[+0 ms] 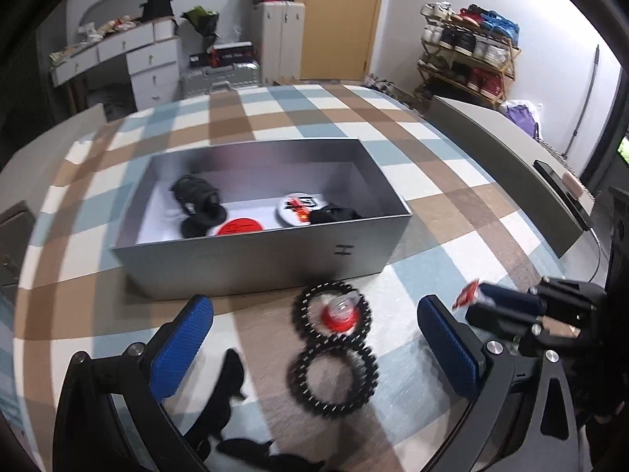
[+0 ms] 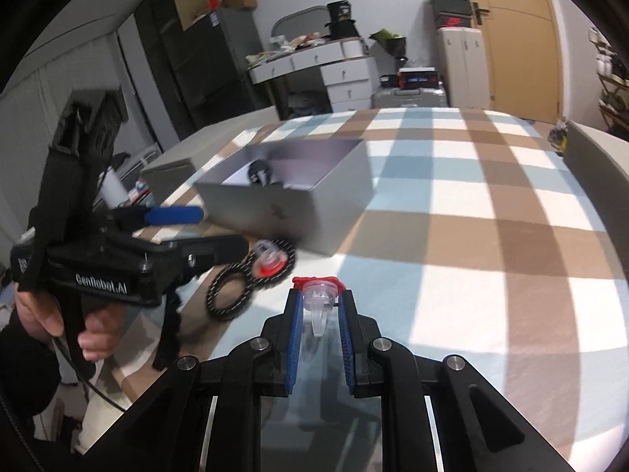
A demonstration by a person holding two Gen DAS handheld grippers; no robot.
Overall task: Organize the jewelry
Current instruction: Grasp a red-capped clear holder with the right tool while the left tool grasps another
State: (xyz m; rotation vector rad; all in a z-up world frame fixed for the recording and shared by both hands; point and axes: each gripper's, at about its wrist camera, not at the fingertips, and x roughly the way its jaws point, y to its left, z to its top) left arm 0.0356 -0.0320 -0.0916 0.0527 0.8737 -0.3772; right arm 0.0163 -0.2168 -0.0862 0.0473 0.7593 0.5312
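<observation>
The right gripper [image 2: 321, 306] is closed on a small clear plastic piece with a red top [image 2: 319, 299], held between the blue pads above the checked tablecloth [image 2: 471, 212]. The left gripper [image 1: 314, 338] stands wide, with nothing between its fingers, and hovers over two black studded rings [image 1: 332, 350] that lie touching in a figure-eight on the cloth, just in front of the grey box [image 1: 259, 251]. A second red-and-clear piece [image 1: 341, 312] sits inside the ring nearer the box. The box is uncovered and already contains dark items and round red and white items. The held piece appears light, rigid and smooth, so a slip is likely under a loose grip; the flat-sided body below the red cap offers the best hold. The rings appear light and somewhat flexible, with studs that should give the pads purchase; a hold across one band, not across the whole ring, seems most secure. The next placement is probably into the box.
</observation>
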